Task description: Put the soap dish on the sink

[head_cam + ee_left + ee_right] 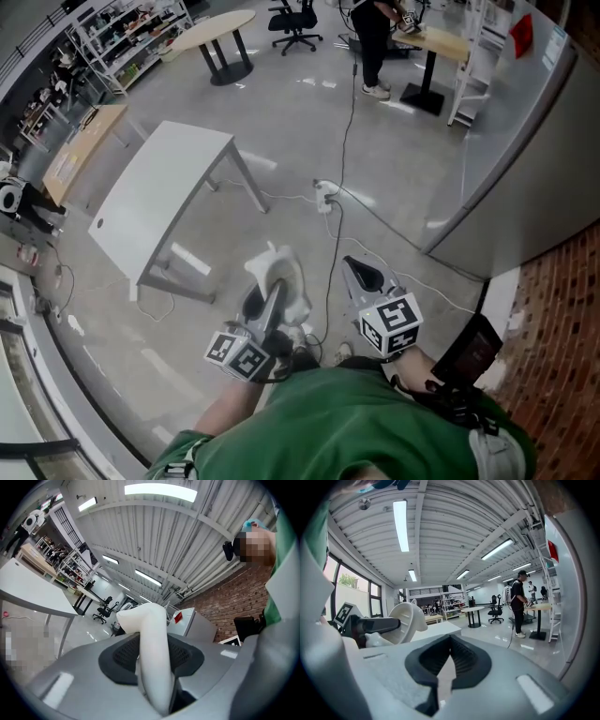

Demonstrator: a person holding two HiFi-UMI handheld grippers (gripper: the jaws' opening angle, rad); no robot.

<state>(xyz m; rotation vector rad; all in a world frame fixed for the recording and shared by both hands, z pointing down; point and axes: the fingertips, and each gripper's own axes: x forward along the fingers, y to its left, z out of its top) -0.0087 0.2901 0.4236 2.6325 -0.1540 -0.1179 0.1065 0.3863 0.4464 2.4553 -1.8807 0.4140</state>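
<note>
1. The soap dish (279, 278), white with a curved lip, sits between the jaws of the left gripper (265, 298). It is carried in the air over the grey floor (281, 141), in front of the person's green shirt (356, 422).
2. Left gripper view: the dish (152, 658) runs up the middle between both dark pads (124, 656) and juts out past the tips, its rounded end bent leftward.
3. Right gripper view: the same dish (401, 620) shows at left, edge-on, with the left gripper's dark jaw lying across it. It is beside the right gripper (449, 656), apart and not touching.
4. Head view: the right gripper sits just right of the dish, level with it. The white table (159, 197) stands beyond and to the left, well apart.
5. Hard to read:
   - The dish's lower part is buried between the left jaws.
   - In the head view its outline is soft and partly covered by the gripper, so I cannot tell which way its hollow side faces.
   - Both forearms are cut off by the shirt at the lower edge.
6. Left claw: part-way open, both pads pressed on the dish, a firm clamp.
7. Right claw: jaws drawn together with the pads meeting at the tips and only a thin wedge of gap lower down. Nothing is between them and it touches nothing.
8. Background: a cable (345, 131) trails across the floor, and a person (372, 42) stands by a far desk.
</note>
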